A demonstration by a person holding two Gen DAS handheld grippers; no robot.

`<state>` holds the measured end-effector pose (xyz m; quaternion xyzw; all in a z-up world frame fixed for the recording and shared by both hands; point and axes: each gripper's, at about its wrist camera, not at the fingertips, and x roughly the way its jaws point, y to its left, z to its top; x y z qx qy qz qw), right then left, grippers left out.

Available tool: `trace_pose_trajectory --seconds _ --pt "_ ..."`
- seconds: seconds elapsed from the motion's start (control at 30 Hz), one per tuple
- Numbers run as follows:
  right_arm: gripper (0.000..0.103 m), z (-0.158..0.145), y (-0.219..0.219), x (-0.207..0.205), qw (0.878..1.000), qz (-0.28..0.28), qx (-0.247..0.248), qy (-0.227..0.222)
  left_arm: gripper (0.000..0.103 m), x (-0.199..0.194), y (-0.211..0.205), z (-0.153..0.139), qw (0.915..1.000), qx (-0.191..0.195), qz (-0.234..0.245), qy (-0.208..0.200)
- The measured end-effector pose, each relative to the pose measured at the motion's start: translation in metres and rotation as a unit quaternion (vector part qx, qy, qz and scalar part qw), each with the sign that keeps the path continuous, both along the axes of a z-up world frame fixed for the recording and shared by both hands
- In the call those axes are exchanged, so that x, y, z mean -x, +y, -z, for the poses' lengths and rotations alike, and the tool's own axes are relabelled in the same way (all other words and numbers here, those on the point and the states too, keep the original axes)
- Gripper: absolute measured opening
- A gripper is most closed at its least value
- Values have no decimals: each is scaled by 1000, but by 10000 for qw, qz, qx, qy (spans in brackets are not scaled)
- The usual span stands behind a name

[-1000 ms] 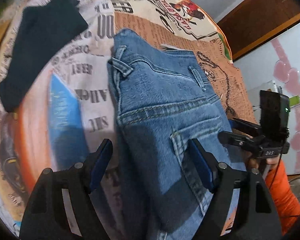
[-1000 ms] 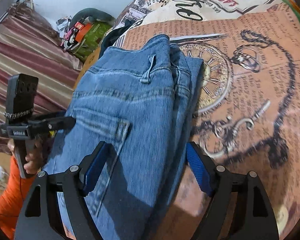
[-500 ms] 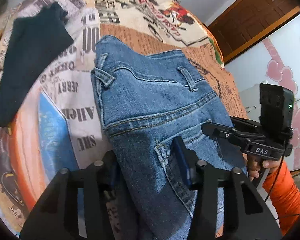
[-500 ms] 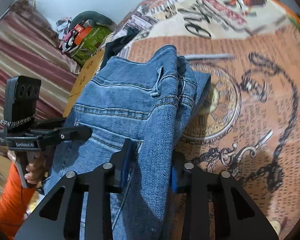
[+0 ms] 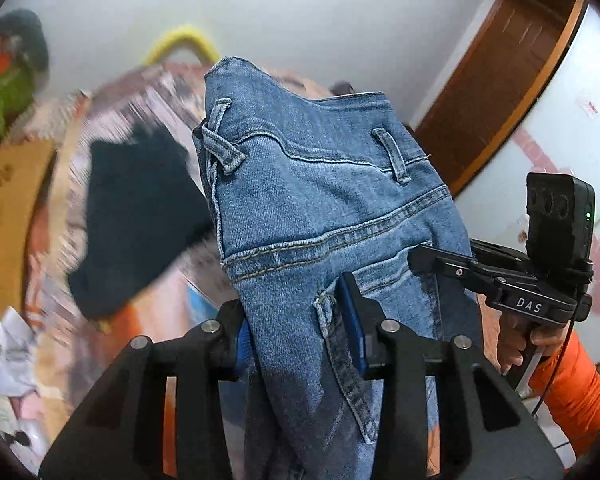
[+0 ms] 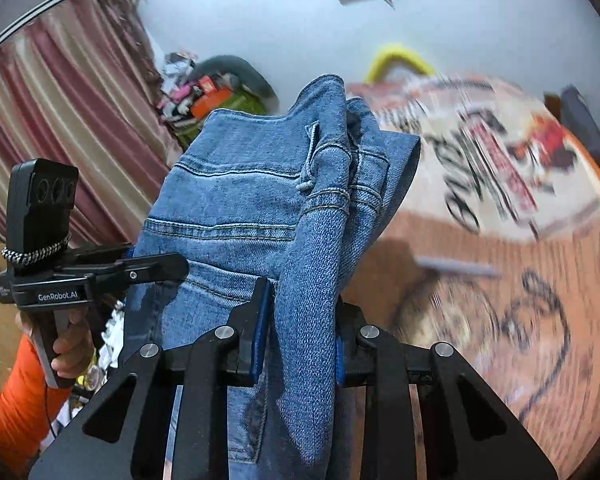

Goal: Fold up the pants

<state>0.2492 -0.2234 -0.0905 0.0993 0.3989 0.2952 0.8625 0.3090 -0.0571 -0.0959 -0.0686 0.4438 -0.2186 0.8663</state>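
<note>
The blue jeans (image 5: 320,208) hang lifted in the air, waistband up, back pocket and belt loops facing me. My left gripper (image 5: 300,340) is shut on the jeans' left edge below the waistband. My right gripper (image 6: 298,328) is shut on the bunched right edge of the jeans (image 6: 260,200). Each gripper shows in the other's view: the right one (image 5: 440,264) at the jeans' right side, the left one (image 6: 156,268) at their left side. The lower legs are out of sight.
The bed with a printed newspaper-pattern cover (image 6: 500,240) lies below, blurred. A dark folded garment (image 5: 136,216) lies on it at the left. A wooden door frame (image 5: 500,88) is at the right, striped curtains (image 6: 60,120) at the left, clutter (image 6: 208,100) by the wall.
Both grippers closed on the jeans' sides and lifted them off the bed. The view has tilted up toward the wall, and the background is blurred by motion.
</note>
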Motion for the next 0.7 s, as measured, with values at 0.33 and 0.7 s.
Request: trace_pose_trajectory --seconds 0.33,0.7 --pt "23 -27 60 -64 9984 -228 113 -503 38 -46 70 -35 9967 41 -549 -598" --pt "23 28 121 -145 9974 -546 463 -31 38 -133 132 28 9939 -79 -1064 -267"
